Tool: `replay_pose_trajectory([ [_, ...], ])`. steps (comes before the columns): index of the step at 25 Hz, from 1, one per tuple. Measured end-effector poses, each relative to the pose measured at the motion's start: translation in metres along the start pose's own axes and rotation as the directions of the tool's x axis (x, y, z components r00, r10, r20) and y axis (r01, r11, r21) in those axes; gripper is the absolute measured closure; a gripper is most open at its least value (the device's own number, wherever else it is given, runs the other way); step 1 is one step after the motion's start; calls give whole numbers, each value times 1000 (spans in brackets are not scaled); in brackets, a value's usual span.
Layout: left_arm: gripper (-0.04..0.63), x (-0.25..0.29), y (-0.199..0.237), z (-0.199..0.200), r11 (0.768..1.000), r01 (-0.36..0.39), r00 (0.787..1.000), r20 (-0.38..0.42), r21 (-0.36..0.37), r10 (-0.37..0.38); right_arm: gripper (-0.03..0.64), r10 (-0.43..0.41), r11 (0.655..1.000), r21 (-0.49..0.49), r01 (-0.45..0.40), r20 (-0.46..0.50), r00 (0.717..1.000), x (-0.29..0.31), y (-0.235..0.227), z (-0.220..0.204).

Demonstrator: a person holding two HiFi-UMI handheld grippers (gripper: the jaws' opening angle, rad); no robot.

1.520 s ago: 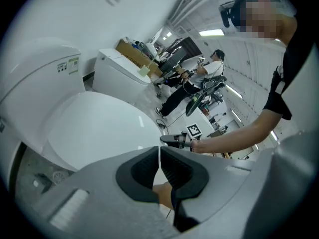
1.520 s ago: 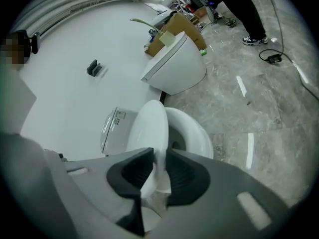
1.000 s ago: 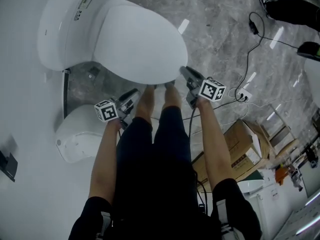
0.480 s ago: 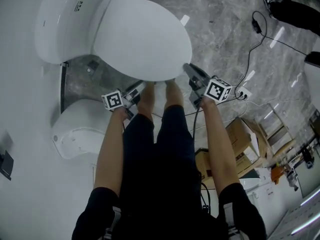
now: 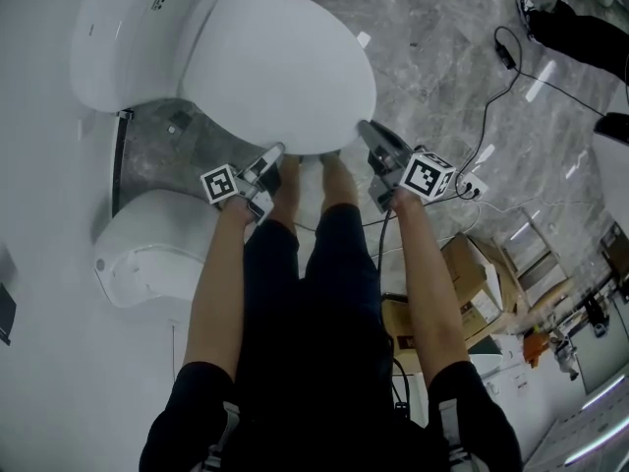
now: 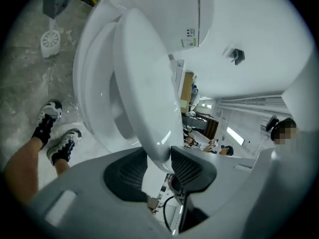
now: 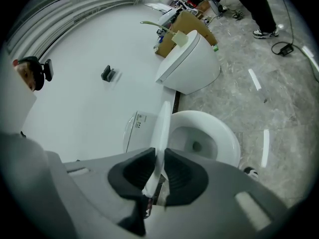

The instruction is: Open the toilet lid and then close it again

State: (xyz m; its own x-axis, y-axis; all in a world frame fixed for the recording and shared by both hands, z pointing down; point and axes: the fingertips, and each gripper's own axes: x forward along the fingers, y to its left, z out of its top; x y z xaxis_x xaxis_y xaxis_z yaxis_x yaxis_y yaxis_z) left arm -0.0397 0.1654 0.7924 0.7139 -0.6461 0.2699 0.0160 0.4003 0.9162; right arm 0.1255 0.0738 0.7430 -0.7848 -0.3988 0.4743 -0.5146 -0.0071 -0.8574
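Lid: the toilet lid [image 7: 162, 128] stands partly raised. Its front rim sits between the jaws of both grippers, and the bowl [image 7: 225, 133] lies beyond and below the right jaws.
Right jaws: the right gripper [image 7: 160, 171] pinches the thin edge of the rim, one pad pressed on each face.
Left jaws: the left gripper [image 6: 159, 163] has just been closing its jaws. The rounded rim fills the gap, and both pads seem to lie against it.
Risk, slipping: the rim is smooth and glossy, and only its tip is between the left pads. I think it could slide out if the two hands lift unevenly.
Risk, dropping: if one grip lets go, the lid may fall back on the seat [image 6: 94, 93] with a bang.
Risk, twisting: two grips on one rim can strain the hinge if they move on different paths.
Only the gripper views: they show the open gap under the lid and the pads on the rim.
Only the head view: it shows both arms together, with the grippers at the near edge of the lid.
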Motion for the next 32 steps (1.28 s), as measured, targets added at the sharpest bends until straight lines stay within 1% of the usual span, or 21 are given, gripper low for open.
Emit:
replay_pose_trajectory([
  [3, 454, -5, -8, 3, 993, 74, 996, 62, -92, -69, 557, 11, 1000, -9, -11, 6, 1000, 1, 13, 1],
  [4, 460, -6, -13, 4, 988, 104, 992, 87, -114, -94, 557, 17, 1000, -13, -17, 9, 1000, 1, 19, 2],
  [6, 468, -10, -20, 5, 979, 149, 983, 130, -136, -132, 557, 20, 999, -27, -20, 12, 1000, 1, 30, 4],
  [8, 472, -15, -25, 6, 976, 170, 977, 153, -134, -149, 557, 19, 999, -43, -18, 17, 1000, 1, 38, 6],
  [11, 472, -20, -33, 9, 977, 182, 974, 161, -114, -162, 554, 21, 998, -66, -20, 23, 999, 1, 52, 8],
  [14, 472, -26, -44, 10, 976, 189, 971, 168, -109, -169, 548, 27, 994, -102, -25, 18, 999, 2, 67, 11],
  [17, 472, -27, -55, 11, 971, 206, 967, 180, -120, -183, 534, 7, 984, -175, -11, -21, 1000, 2, 81, 15],
  [19, 472, -30, -61, 12, 969, 212, 964, 187, -124, -187, 519, -24, 966, -257, 7, -61, 998, 4, 90, 15],
  [22, 472, -38, -68, 16, 969, 218, 961, 202, -120, -191, 489, -70, 918, -396, 26, -98, 993, 6, 105, 19],
  [24, 472, -41, -73, 19, 966, 233, 956, 211, -112, -206, 470, -89, 883, -468, 34, -96, 991, 6, 114, 27],
  [26, 472, -43, -79, 22, 963, 245, 952, 216, -110, -218, 468, -100, 845, -533, 33, -97, 990, 6, 124, 35],
  [27, 472, -44, -81, 24, 962, 249, 951, 216, -109, -222, 464, -107, 817, -576, 27, -105, 989, 6, 129, 38],
  [28, 472, -46, -83, 25, 962, 253, 950, 215, -107, -226, 462, -118, 778, -627, 20, -116, 986, 8, 135, 39],
  [30, 471, -50, -89, 29, 959, 262, 948, 217, -105, -235, 462, -145, 689, -725, 7, -129, 981, 8, 147, 41],
  [32, 471, -55, -96, 32, 956, 276, 942, 224, -101, -248, 462, -166, 608, -794, 1, -126, 978, 6, 161, 44],
])
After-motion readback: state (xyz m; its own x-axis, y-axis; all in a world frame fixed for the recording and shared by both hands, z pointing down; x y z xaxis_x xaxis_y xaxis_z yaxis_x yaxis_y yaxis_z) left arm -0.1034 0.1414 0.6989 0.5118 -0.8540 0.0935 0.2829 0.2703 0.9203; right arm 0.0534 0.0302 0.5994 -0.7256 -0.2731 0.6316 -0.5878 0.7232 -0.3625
